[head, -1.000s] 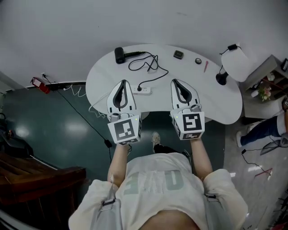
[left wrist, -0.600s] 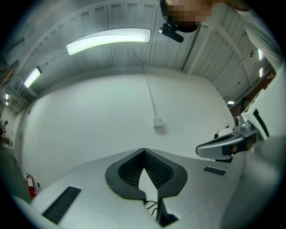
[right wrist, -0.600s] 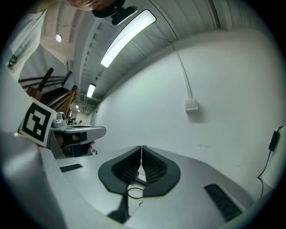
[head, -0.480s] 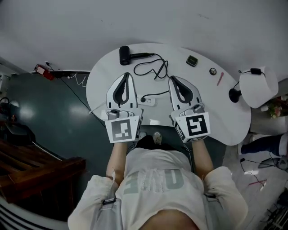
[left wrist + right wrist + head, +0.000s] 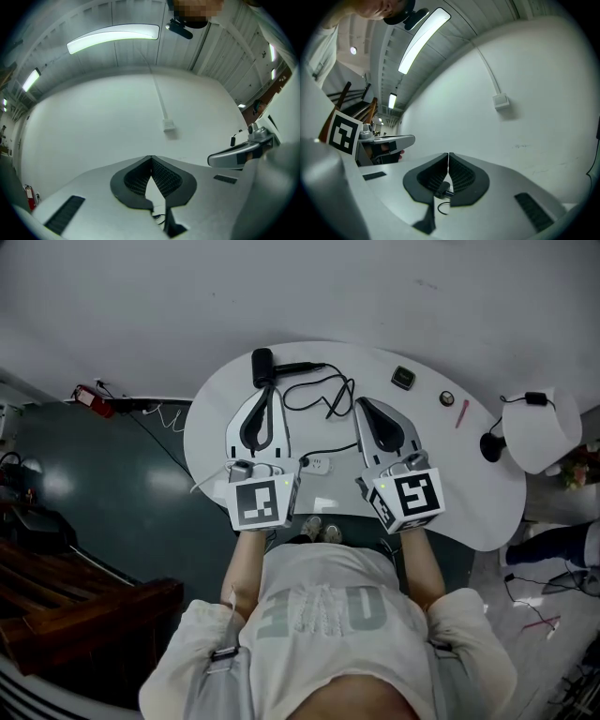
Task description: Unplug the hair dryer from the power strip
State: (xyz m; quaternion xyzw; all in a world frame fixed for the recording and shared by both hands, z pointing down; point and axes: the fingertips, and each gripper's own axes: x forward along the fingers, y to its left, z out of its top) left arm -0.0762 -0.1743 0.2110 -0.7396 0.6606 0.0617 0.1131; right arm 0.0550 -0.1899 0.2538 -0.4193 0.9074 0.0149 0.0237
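Moved: since a second ago both of your grippers have come forward from the near edge to reach out over the table, and the power strip that lay ahead between their tips now lies back between their bodies.
Left gripper (image 5: 266,393): your claw is closed, pads together with nothing between them (image 5: 151,159); its tip sits just short of the hair dryer.
Right gripper (image 5: 362,402): your claw is closed too, pads meeting and empty (image 5: 448,154); its tip is beside the cord's loops.
Black hair dryer (image 5: 262,365): it lies on the far left part of the table, untouched.
Black cord (image 5: 323,395): it runs from the dryer in loose loops between your two grippers, then back to the strip.
White oblong power strip (image 5: 317,465): it lies near the table's front edge, with the cord's end on it.
White curved table (image 5: 469,484): it also carries a small dark square thing (image 5: 404,378), a thin red stick (image 5: 462,412) and a white lamp (image 5: 539,427) at your right.
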